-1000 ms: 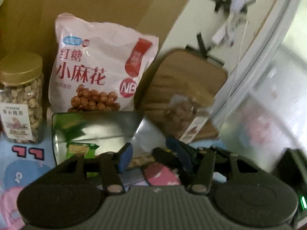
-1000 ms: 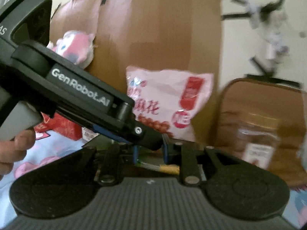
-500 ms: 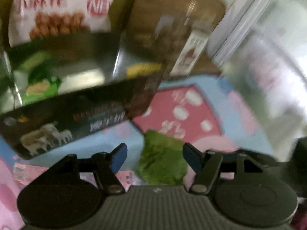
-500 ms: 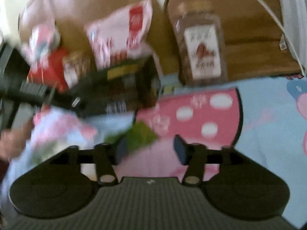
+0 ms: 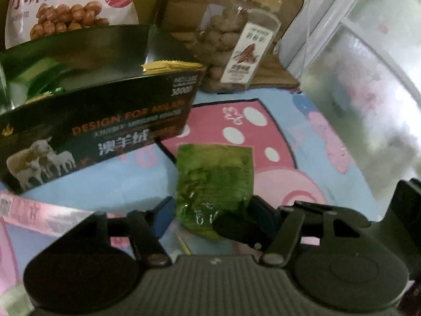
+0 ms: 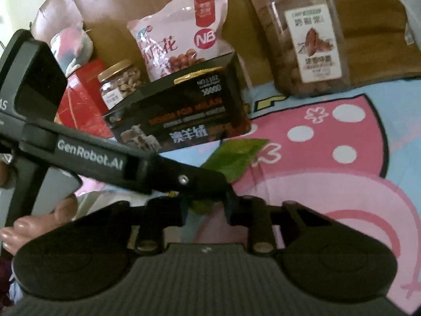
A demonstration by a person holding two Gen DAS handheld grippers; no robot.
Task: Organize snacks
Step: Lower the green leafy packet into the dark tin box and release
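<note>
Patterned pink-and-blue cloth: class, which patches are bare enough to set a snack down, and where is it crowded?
Free: the pink dotted patch of the patterned cloth, between the green snack packet, the clear jar of brown nuts and the black open box. Also the pink arcs nearer the camera. Crowded: the back row of bag, jars and boxes.

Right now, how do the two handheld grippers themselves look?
Both are matte black plastic with ribbed grey bodies and round side discs. The left gripper has blue-padded fingers. In the right gripper's view, its arm bears white "GenRobot.AI" lettering.
</note>
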